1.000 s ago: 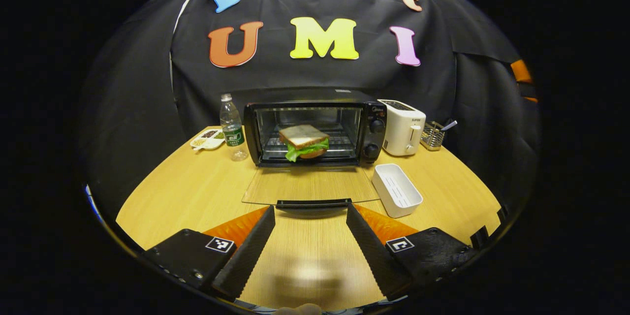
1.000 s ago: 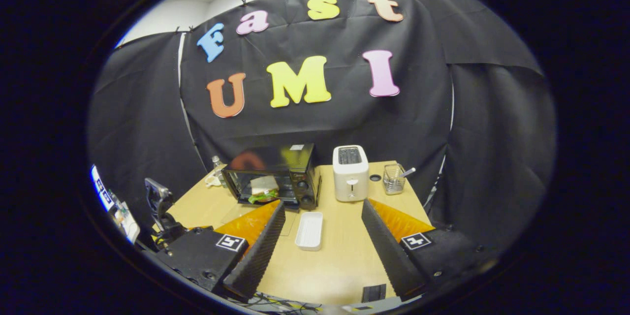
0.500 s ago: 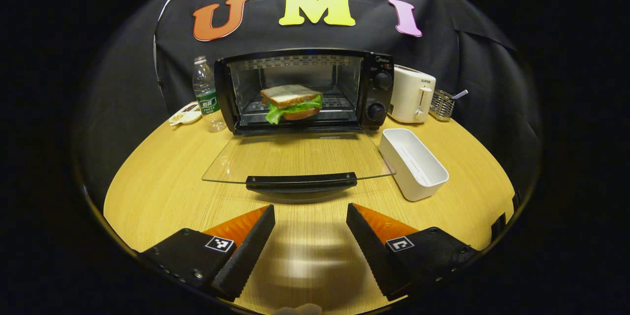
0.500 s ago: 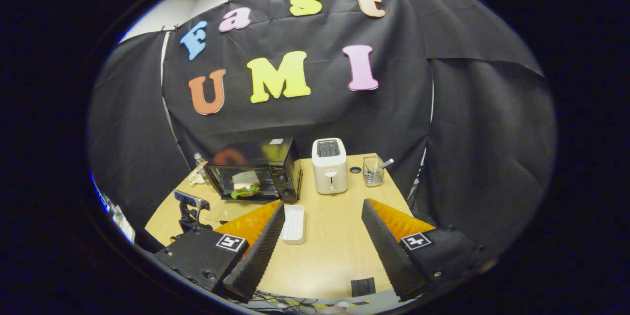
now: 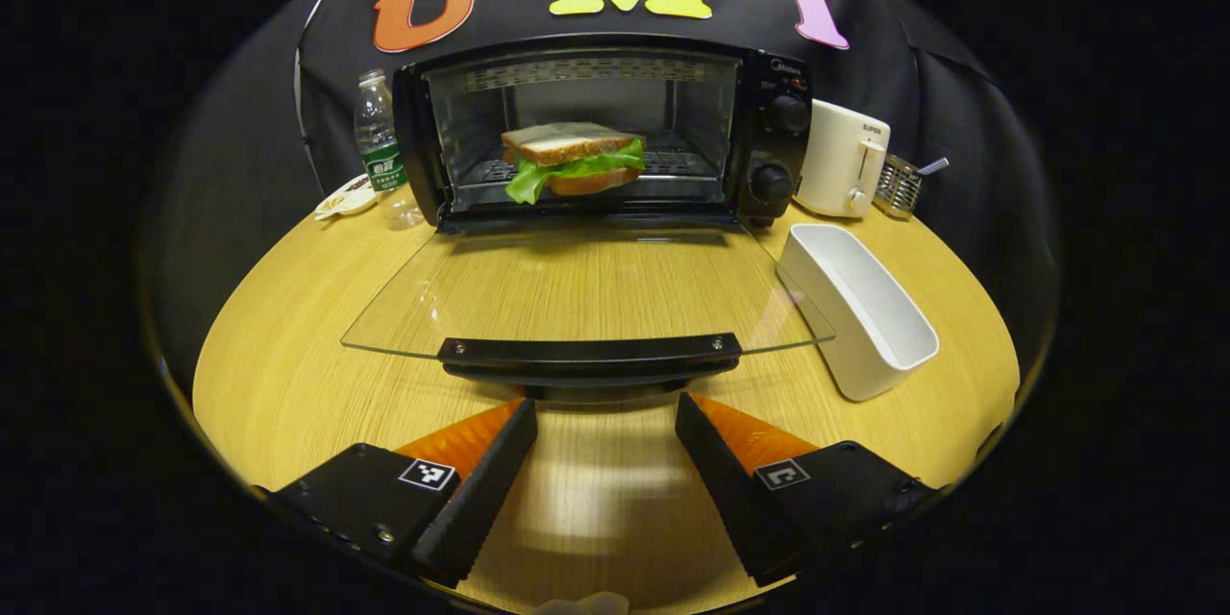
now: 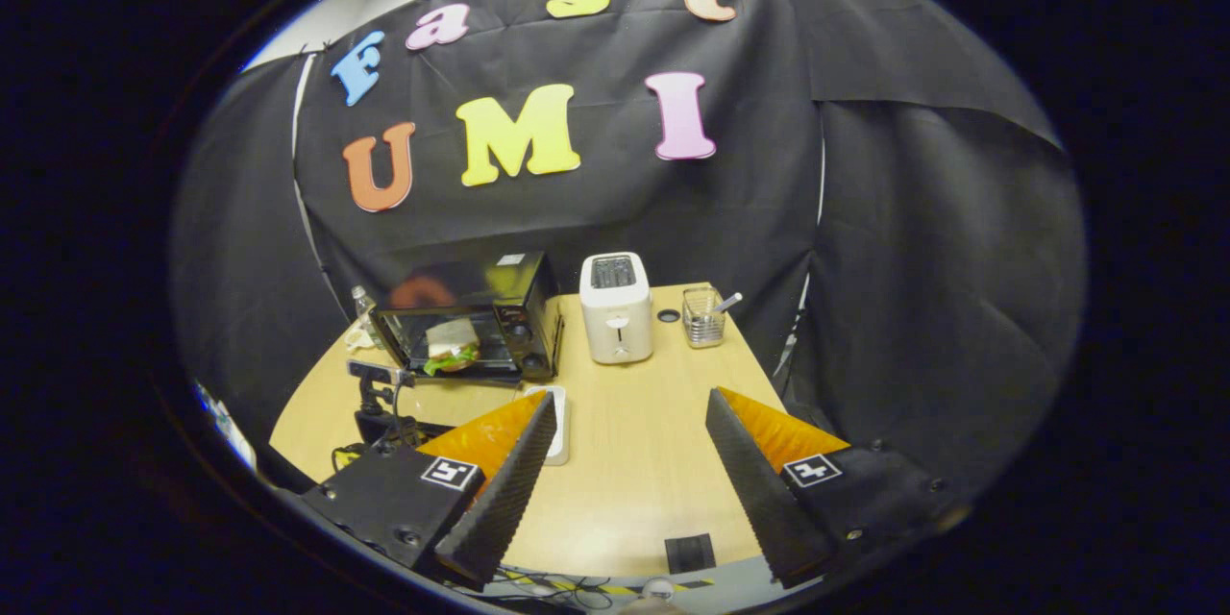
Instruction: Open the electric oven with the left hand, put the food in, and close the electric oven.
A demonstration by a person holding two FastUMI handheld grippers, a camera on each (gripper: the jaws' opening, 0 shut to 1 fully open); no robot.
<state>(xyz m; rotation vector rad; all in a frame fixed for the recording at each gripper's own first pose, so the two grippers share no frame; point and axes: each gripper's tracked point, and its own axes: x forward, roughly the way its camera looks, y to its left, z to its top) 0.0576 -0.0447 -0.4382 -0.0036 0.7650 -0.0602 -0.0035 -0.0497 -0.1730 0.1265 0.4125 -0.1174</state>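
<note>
A rounded, wood-grain table (image 5: 288,307) stands against black cloth walls. At 12 o'clock in the left gripper view, the boxy black electric oven (image 5: 596,130) holds the sandwich (image 5: 572,159) on its wire rack, glass door (image 5: 586,293) lying flat. Left gripper (image 5: 605,423) and right gripper (image 6: 629,423): jaws spread wide, empty.

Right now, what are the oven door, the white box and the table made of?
The oven door looks like clear glass: the table's grain shows through it. Its handle looks like black plastic or painted metal. The white box seems smooth, slightly glossy plastic. The table looks like light wood or wood-look laminate, with fine grain lines.
</note>
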